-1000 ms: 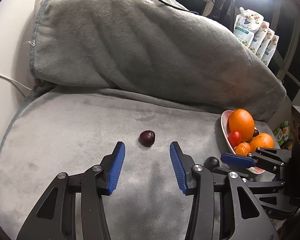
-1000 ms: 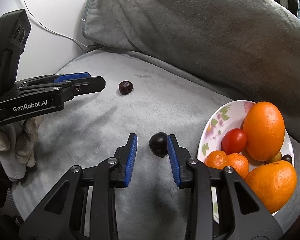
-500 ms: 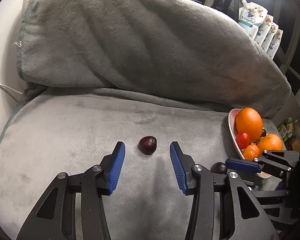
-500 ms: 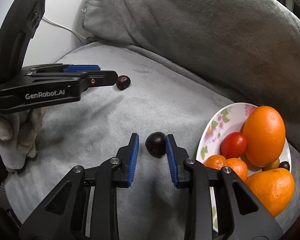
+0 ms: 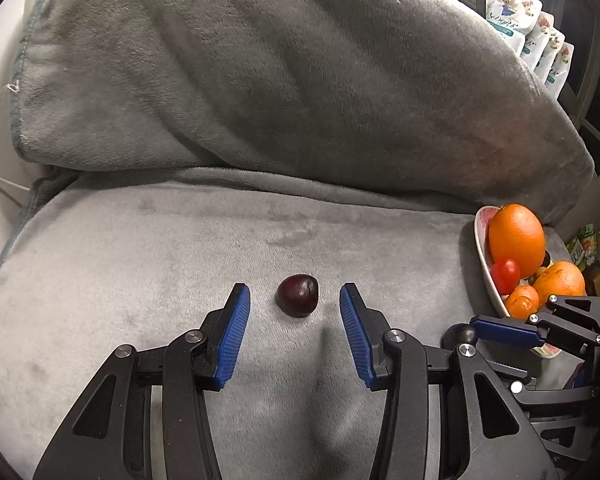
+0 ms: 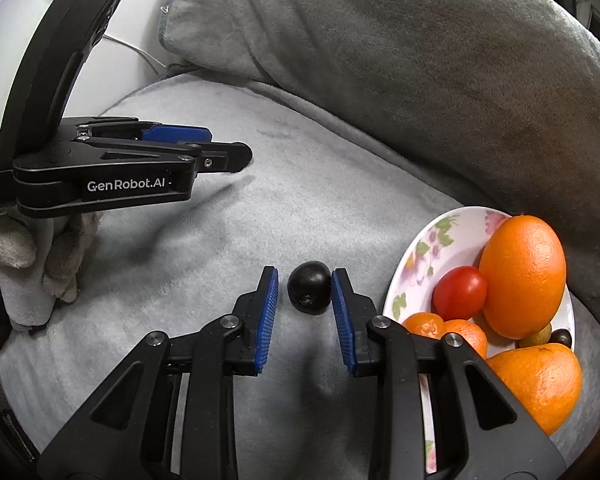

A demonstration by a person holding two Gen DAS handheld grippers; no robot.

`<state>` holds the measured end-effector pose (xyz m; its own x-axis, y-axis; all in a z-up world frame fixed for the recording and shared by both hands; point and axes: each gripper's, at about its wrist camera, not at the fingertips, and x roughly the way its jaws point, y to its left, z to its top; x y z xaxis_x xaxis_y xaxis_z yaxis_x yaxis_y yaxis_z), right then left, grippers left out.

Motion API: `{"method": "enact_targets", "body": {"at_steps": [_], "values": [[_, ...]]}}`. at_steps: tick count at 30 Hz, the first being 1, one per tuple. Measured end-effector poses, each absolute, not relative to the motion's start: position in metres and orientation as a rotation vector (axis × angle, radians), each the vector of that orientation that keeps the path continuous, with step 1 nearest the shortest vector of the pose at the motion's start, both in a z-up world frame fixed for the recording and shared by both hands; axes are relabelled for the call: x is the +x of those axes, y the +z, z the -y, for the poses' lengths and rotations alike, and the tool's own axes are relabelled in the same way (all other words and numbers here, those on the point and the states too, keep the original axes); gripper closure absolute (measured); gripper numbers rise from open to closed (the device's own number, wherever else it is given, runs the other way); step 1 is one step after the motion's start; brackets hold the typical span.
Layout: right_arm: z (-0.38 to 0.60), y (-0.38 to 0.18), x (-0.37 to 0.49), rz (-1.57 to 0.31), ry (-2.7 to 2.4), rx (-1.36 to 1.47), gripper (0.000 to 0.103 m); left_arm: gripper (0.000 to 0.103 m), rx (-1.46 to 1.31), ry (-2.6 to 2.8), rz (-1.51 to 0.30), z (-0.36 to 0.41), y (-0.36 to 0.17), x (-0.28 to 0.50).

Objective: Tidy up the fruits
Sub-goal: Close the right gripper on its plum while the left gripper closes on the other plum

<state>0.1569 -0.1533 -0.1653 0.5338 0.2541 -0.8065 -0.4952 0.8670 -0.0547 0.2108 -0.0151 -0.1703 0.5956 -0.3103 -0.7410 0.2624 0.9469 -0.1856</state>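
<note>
A dark red cherry (image 5: 297, 300) lies on the grey blanket, level with the tips of my left gripper (image 5: 294, 292). That gripper is open, with a gap on each side of the cherry. A black round fruit (image 6: 309, 287) sits between the blue pads of my right gripper (image 6: 305, 276), which is shut on it while it rests on the blanket. The left wrist view shows this fruit (image 5: 460, 333) at the right gripper's tip. In the right wrist view the left gripper's fingers (image 6: 224, 156) hide the cherry. A flowered plate (image 6: 404, 280) at the right holds oranges (image 6: 522, 276), a cherry tomato (image 6: 460, 293) and small mandarins.
A blanket-covered cushion (image 5: 300, 80) rises behind the flat seat. White pouches (image 5: 540, 32) stand at the far right. A white wall with a cable (image 6: 140, 48) is at the left. A gloved hand (image 6: 32, 248) holds the left gripper. The plate (image 5: 482, 248) sits at the seat's right edge.
My left gripper moved forward, so the cherry now lies between its tips. The right jaws narrowed onto the black fruit. The cherry has gone behind the left gripper in the right wrist view.
</note>
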Motion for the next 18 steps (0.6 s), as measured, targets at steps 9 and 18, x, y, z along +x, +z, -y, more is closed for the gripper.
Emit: {"method": "enact_targets", "body": {"at_steps": [9, 18], "values": [[0.148, -0.17, 0.159, -0.921, 0.444, -0.326, 0.078, 0.065, -0.036, -0.327, -0.895, 0.032, -0.176, 0.224], [0.147, -0.171, 0.16, -0.917, 0.445, -0.336, 0.079, 0.082, -0.028, -0.328, -0.91, 0.035, -0.182, 0.23]]}}
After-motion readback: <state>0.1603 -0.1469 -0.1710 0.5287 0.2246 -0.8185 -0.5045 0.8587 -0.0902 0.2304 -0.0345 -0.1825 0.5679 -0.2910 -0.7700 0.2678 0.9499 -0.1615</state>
